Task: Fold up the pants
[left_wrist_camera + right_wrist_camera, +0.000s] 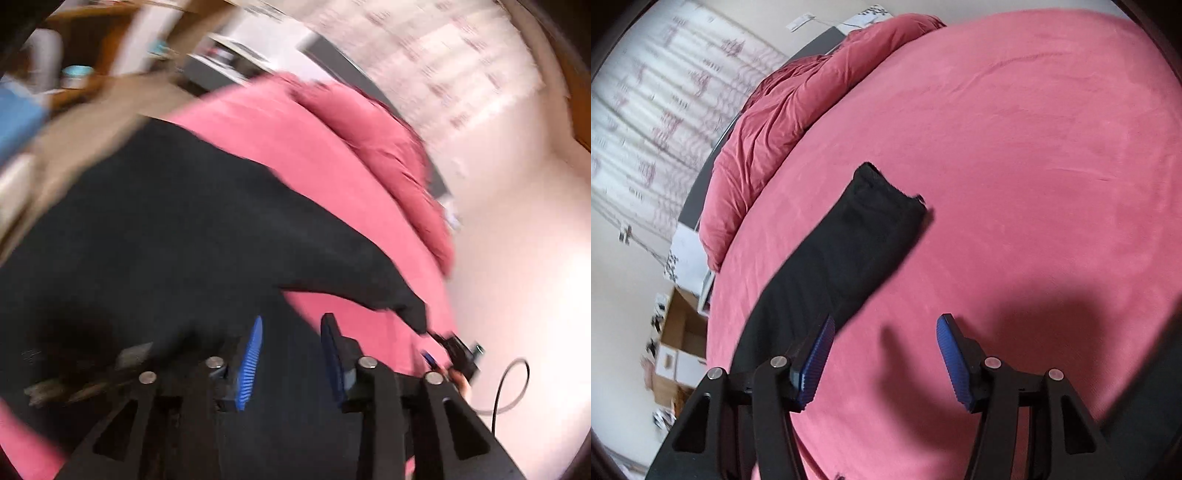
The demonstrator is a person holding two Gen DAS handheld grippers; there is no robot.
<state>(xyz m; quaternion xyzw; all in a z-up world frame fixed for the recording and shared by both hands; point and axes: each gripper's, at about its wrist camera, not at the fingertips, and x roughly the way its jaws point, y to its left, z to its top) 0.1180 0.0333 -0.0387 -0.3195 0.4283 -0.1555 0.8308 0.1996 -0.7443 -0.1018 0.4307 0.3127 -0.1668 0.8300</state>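
Both claws spread, empty. Pants [849, 251] flat on bed [1034, 184]. Left claw [291, 354] over pants, right claw [884, 354] beside: pinch edge low, both layers.

Black pants [849, 251], plain, on a pink-red bed sheet [1034, 184]; bunched duvet [783, 122] a deeper shade of the same red. Both grippers black-framed, the left gripper [291, 358] and right gripper [884, 354] carrying ribbed blue pads [816, 365]. Curtain [653, 122] white with a dark reddish repeating print; cardboard box [683, 325] brown.
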